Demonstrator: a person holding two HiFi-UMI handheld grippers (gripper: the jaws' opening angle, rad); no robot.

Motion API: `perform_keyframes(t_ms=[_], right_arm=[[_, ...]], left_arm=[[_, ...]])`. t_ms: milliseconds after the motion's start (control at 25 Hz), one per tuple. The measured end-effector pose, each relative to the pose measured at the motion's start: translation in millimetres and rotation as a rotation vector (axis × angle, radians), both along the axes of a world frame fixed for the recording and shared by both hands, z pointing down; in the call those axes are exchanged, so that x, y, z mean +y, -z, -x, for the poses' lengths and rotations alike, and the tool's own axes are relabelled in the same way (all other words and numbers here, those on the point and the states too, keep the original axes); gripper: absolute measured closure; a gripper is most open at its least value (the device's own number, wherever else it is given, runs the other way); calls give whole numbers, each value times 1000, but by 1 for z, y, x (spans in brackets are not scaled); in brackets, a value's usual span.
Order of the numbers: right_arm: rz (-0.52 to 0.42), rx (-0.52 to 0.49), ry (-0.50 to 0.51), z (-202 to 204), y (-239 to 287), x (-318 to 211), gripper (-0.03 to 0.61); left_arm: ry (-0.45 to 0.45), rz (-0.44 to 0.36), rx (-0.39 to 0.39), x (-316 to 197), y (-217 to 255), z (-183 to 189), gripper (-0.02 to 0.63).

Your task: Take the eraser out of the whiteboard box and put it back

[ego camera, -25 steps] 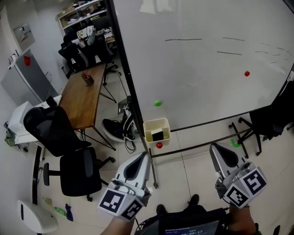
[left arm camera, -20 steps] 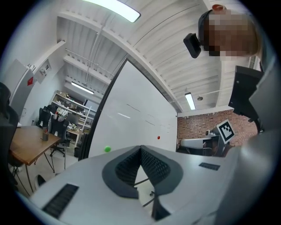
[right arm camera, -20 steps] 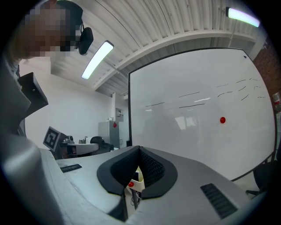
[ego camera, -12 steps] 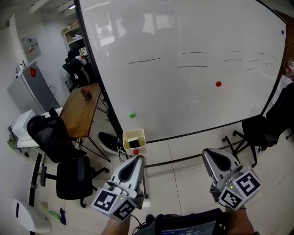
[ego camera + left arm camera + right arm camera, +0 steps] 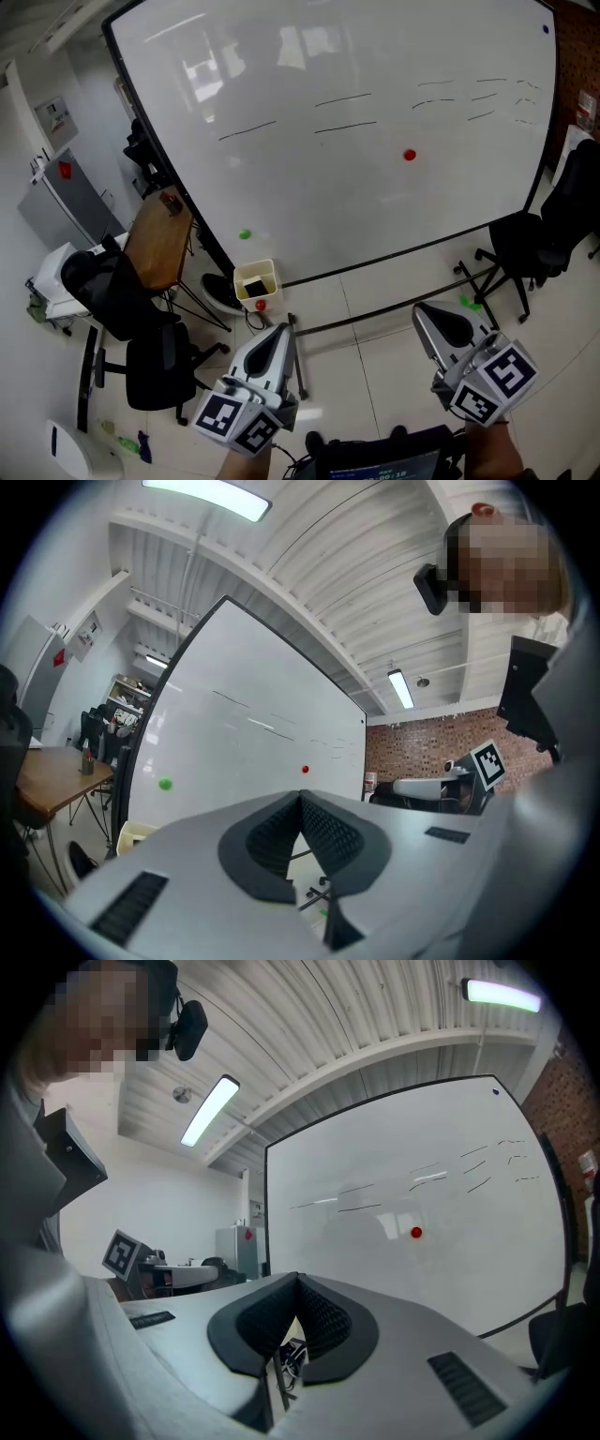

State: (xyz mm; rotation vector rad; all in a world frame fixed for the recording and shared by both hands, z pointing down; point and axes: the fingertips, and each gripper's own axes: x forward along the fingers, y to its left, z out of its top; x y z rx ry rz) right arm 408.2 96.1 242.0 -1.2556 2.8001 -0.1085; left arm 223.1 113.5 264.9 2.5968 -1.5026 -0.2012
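Since one second ago the whiteboard box has shifted left in head view, with the eraser inside it. The left tongs and right tongs are closed and empty.

Ahead of you: a large whiteboard in a black frame, marked with a few thin dark lines, standing on a floor of pale glossy tiles. To your left you have a wooden desk, black office chairs just beside it, and a grey cabinet by the white wall; another black chair sits near the board's right end. Overhead, a white ribbed ceiling carries lit strip lights, and a red brick wall shows past the board's right edge.
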Motion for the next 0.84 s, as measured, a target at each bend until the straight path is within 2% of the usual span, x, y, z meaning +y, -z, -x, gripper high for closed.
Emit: perform_keyframes(t_ms=[400, 680, 840], right_arm=[[-9, -24, -21, 3, -1, 3, 554], [-5, -20, -45, -7, 0, 4, 554], [-8, -22, -51, -1, 1, 2, 554]], left_arm=[[14, -1, -3, 4, -1, 12, 591], [-3, -3, 3, 1, 1, 4, 591], [1, -7, -19, -2, 0, 11, 591]])
